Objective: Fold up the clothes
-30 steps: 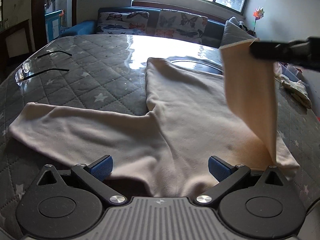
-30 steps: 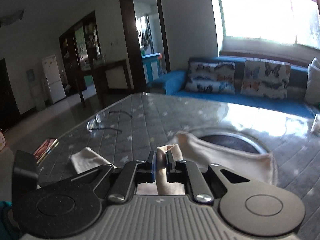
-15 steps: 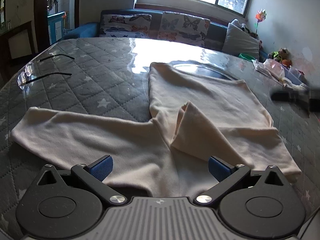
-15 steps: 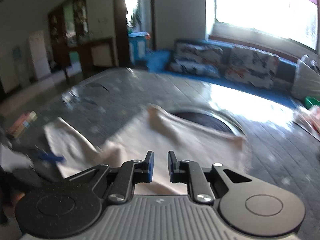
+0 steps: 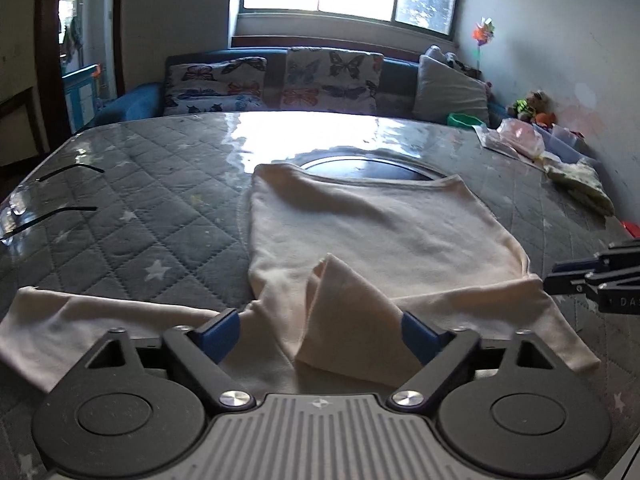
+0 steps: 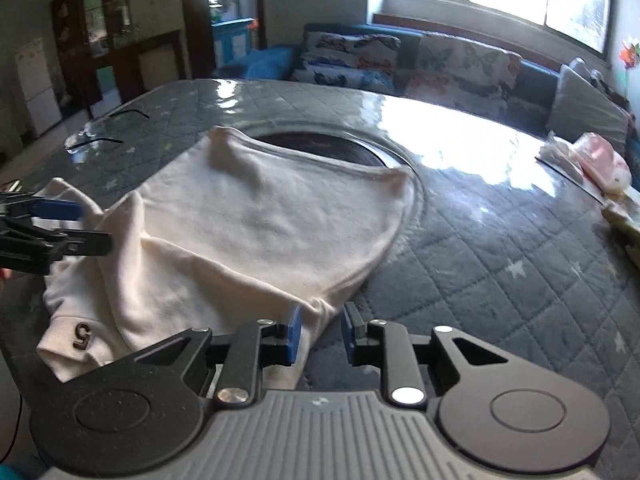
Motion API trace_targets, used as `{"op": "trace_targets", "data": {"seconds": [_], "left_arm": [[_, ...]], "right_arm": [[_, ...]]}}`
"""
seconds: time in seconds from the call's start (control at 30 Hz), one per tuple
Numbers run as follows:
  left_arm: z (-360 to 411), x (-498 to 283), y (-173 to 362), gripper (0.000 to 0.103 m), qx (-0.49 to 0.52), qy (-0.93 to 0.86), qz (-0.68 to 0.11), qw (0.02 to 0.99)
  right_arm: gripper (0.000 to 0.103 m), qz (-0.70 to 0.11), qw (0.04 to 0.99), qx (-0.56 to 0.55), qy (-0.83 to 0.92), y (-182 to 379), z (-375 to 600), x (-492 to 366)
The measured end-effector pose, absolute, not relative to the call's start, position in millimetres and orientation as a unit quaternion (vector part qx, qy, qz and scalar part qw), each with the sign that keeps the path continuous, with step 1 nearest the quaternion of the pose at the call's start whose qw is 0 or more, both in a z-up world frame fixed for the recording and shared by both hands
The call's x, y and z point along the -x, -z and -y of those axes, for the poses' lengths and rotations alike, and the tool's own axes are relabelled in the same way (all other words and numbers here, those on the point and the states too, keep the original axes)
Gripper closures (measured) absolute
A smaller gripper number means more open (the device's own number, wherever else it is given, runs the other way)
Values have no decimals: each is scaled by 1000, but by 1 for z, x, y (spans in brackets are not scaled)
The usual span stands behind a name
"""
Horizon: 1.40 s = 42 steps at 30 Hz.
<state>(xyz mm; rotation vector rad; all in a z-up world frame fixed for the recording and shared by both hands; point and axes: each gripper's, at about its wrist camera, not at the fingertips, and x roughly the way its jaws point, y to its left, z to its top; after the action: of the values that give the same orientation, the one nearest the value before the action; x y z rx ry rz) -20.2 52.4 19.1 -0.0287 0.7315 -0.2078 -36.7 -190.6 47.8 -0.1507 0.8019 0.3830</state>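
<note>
A cream long-sleeved top (image 5: 372, 232) lies flat on the quilted grey table (image 5: 152, 216). One sleeve stretches to the left (image 5: 80, 320). The other sleeve (image 5: 344, 312) lies folded over the body. My left gripper (image 5: 320, 332) is open, low over the near part of the top, empty. My right gripper (image 6: 319, 332) is open, its jaws a short way apart at the top's right shoulder edge (image 6: 320, 304), holding nothing. It shows at the right in the left wrist view (image 5: 560, 280). The top (image 6: 260, 224) has a small "5" tag (image 6: 81, 335).
Glasses (image 5: 40, 204) lie at the table's left edge. Bags and cloth (image 5: 576, 180) sit at the right edge. A round dark inset (image 5: 368, 164) lies under the top's far hem. A sofa with butterfly cushions (image 5: 332, 76) stands behind.
My right gripper let go of the sleeve it held up; the sleeve dropped folded onto the body. The right gripper then moved down to the top's right edge and opened wider.
</note>
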Motion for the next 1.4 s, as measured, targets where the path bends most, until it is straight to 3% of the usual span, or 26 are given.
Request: {"op": "trace_targets", "data": {"seconds": [0.13,0.2,0.4,0.73,0.87,0.93,1.0,1.1,1.4], "left_arm": [[-47,15,-16,31,5,114,-358,927],[-44,13,-14,47,1,121,-358,926],[-39,10,-12,69,-12,139,-356,924],[-38,12,-13,69,-20,149,-351,924],[-37,11,-13,70,-23,153,-351,923],[-37,11,-12,74,-21,156,-353,922],[-38,12,-14,86,-17,159,-353,922],[-43,13,-18,92,-11,162,-351,922],[-56,18,-29,93,9,171,-347,922]], "right_arm": [[82,-382,895,94,-212,-49,178,31],[82,-379,892,108,-220,-48,174,28],[81,-369,877,157,-264,-43,165,23],[82,-386,848,179,-317,-40,166,11],[93,-394,839,185,-327,-40,168,10],[97,-391,841,191,-322,-41,168,12],[99,-387,844,196,-316,-42,170,15],[99,-380,851,198,-303,-46,177,20],[101,-378,871,170,-263,-52,210,23]]}}
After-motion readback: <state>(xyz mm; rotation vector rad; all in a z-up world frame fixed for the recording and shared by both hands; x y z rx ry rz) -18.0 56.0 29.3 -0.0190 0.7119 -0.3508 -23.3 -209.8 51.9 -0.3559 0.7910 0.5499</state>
